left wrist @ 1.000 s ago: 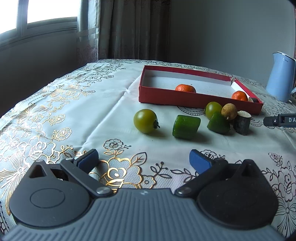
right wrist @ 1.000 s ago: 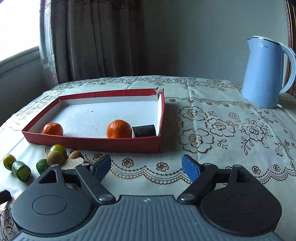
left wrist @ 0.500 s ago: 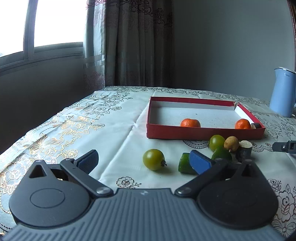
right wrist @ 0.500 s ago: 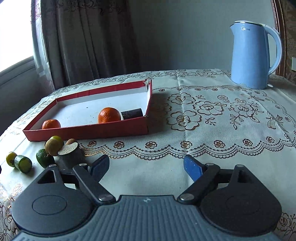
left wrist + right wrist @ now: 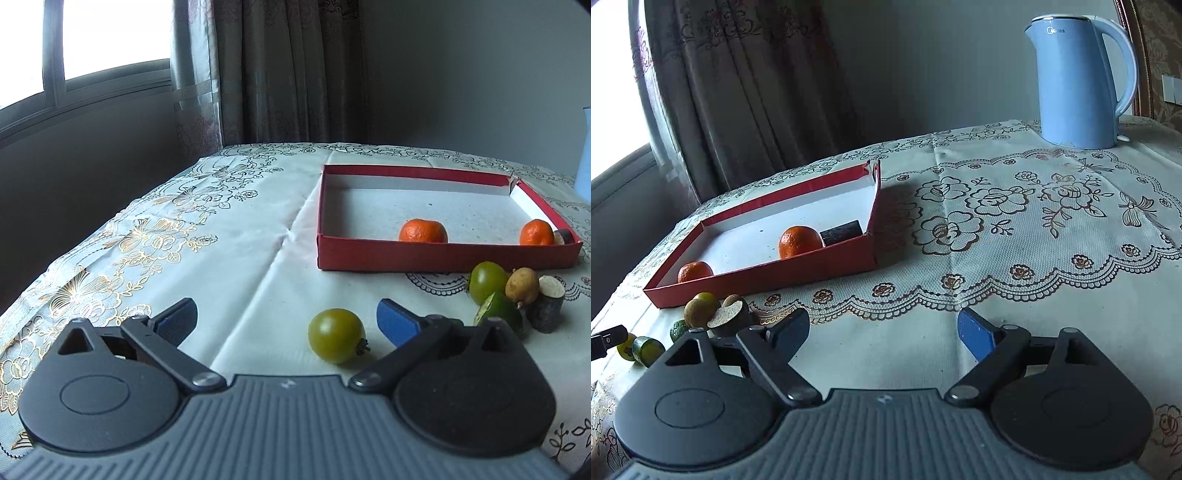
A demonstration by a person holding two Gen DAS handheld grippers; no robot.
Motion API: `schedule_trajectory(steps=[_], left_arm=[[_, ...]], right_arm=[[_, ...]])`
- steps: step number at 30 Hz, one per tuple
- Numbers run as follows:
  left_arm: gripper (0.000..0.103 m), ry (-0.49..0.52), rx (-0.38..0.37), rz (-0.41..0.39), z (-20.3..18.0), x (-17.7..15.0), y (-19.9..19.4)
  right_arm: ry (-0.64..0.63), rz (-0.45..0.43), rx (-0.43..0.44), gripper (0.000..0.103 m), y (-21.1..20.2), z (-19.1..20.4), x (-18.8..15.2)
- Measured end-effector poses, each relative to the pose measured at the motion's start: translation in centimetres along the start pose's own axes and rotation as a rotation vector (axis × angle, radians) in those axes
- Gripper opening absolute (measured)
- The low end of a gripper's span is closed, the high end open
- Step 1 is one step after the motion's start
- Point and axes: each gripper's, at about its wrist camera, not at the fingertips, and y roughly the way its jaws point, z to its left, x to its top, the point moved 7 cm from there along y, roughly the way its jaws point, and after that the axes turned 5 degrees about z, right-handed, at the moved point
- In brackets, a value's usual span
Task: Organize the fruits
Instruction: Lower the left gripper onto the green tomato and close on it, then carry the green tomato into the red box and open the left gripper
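A red tray (image 5: pixel 443 255) (image 5: pixel 775 275) holds two oranges (image 5: pixel 423 231) (image 5: pixel 799 242) and a dark cylinder piece (image 5: pixel 842 232). In front of it lie a green tomato (image 5: pixel 336 335), a second green tomato (image 5: pixel 487 281), a brown round fruit (image 5: pixel 522 285), a green wedge (image 5: pixel 498 314) and a dark stub with a pale cut face (image 5: pixel 548 308) (image 5: pixel 727 315). My left gripper (image 5: pixel 286 323) is open and empty, just left of the near tomato. My right gripper (image 5: pixel 884 332) is open and empty over bare cloth.
A blue electric kettle (image 5: pixel 1078 79) stands at the back right. The table wears a floral cloth (image 5: pixel 166 236) and drops off at the left edge. A curtain and window are behind. The left gripper's tip (image 5: pixel 607 338) shows at the far left of the right wrist view.
Both grippers have pulled back, risen and swung. The left view now has the near tomato between its fingers' line. The fruits have not moved.
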Motion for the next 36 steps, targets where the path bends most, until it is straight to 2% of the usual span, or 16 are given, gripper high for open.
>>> schedule_trajectory(steps=[3,7,10,12,18,21,25,32,33,36], left_arm=[[0.088,0.009,-0.020,0.034,-0.4,-0.3,0.8],[0.086,0.000,-0.037,0.059,-0.4,-0.7,1.3],[0.075,-0.011,-0.061,0.070,-0.3,-0.8,1.4],[0.058,-0.016,-0.081,0.079,-0.4,-0.9,1.5],[0.039,0.001,-0.103,0.071,-0.9,-1.1,1.3],[0.034,0.021,-0.101,0.063,-1.3,-1.1,1.2],[0.032,0.032,-0.097,0.055,-1.5,-1.1,1.1],[0.032,0.027,-0.102,0.055,-1.4,-1.1,1.1],[0.031,0.025,-0.106,0.055,-1.4,-1.1,1.1],[0.031,0.019,-0.112,0.055,-1.3,-1.1,1.1]], right_arm=[[0.003,0.001,0.002,0.088,0.0,0.0,0.0],[0.010,0.001,0.006,0.088,0.0,-0.1,0.0],[0.011,0.002,0.006,0.088,0.0,-0.1,0.0],[0.012,0.001,0.007,0.088,0.0,-0.1,0.0],[0.010,0.006,0.004,0.089,0.1,-0.1,0.0],[-0.010,0.024,-0.001,0.092,0.4,0.2,-0.1],[-0.050,0.041,-0.028,0.094,0.6,0.7,-0.2],[-0.202,0.098,-0.159,0.096,1.7,2.5,-0.8],[-0.210,0.096,-0.183,0.101,1.7,2.6,-0.8],[-0.190,0.107,-0.176,0.103,1.8,2.2,-0.8]])
